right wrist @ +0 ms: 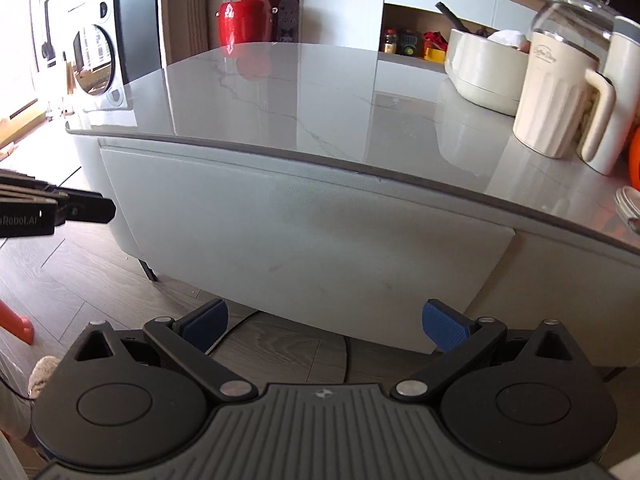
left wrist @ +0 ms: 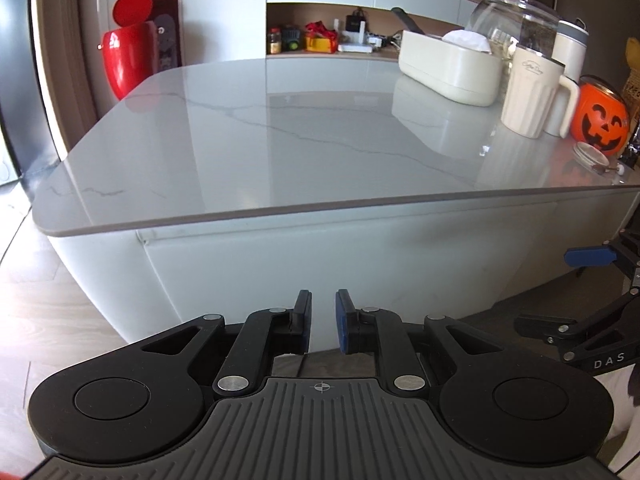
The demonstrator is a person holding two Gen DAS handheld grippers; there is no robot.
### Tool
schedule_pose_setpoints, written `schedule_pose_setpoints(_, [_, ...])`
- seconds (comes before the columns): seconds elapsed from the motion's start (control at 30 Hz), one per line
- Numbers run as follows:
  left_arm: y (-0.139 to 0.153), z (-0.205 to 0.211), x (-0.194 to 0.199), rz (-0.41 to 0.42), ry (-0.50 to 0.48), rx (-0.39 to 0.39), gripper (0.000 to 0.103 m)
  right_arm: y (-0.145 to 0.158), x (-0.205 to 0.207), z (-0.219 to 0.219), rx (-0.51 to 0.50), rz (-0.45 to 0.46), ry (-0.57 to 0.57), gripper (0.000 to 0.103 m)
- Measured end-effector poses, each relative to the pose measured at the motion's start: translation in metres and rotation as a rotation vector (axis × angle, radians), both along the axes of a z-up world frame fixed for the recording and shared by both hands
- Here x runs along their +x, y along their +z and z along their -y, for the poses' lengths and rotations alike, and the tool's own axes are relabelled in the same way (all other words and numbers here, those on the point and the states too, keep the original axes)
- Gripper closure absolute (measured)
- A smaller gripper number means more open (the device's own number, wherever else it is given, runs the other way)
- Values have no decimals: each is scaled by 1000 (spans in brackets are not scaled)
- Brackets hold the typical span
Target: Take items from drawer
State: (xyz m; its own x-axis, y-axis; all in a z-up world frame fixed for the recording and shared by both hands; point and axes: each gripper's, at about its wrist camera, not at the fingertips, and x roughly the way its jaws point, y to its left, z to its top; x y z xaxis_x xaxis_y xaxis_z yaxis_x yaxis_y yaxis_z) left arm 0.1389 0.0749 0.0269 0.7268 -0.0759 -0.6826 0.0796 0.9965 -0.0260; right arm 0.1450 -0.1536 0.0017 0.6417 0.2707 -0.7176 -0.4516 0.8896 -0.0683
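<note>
A low white table with a grey marble top (left wrist: 280, 128) faces both cameras. Its white drawer front (right wrist: 304, 232) sits flush under the top edge, closed, and nothing inside it shows. The same panel (left wrist: 360, 256) fills the middle of the left wrist view. My left gripper (left wrist: 323, 320) hangs in front of it with its blue pads a narrow gap apart and nothing between them. My right gripper (right wrist: 324, 324) stands wide open and empty, lower and a little back from the panel. One finger of the left gripper (right wrist: 80, 210) pokes in at the left edge of the right wrist view.
On the right of the tabletop stand a ribbed cream mug (left wrist: 532, 96), a cream tub (left wrist: 448, 68), a glass jar (left wrist: 516, 20) and an orange pumpkin bucket (left wrist: 600, 120). A red bin (left wrist: 128, 56) stands behind the table. Wood floor (right wrist: 100, 292) lies below.
</note>
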Motion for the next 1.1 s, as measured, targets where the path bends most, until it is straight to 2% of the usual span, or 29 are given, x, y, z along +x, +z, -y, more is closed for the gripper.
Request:
schedule_pose_setpoints(0.1, [-2, -24, 10, 50, 5, -14, 87, -7, 22, -1, -60, 4, 82, 0])
schedule_pose_setpoints(0.2, [-12, -50, 6, 135, 10, -40, 87, -17, 39, 10, -80, 14, 113, 0])
schedule_pose_setpoints(0.27, [-24, -71, 6, 105, 85, -75, 87, -25, 43, 22, -100, 59, 96, 0])
schedule_pose_setpoints(0.37, [-32, -99, 1, 75, 152, -184, 87, -37, 41, 46, -99, 108, -9, 0])
schedule_pose_setpoints(0.5, [-35, -118, -3, 76, 243, -230, 87, -28, 53, 66, -48, 141, -121, 0])
schedule_pose_setpoints(0.63, [-30, -120, -5, 105, 243, -210, 87, -18, 68, 74, 41, 117, -153, 0])
schedule_pose_setpoints(0.83, [-28, -115, -1, 107, 171, -194, 87, -16, 77, 72, 60, 99, -171, 0])
schedule_pose_setpoints(0.97, [-27, -132, 0, 120, 221, -263, 87, -16, 79, 66, 62, 107, -169, 0])
schedule_pose_setpoints(1.1, [-29, -151, 7, 119, 295, -370, 87, -20, 83, 63, 62, 81, -166, 0])
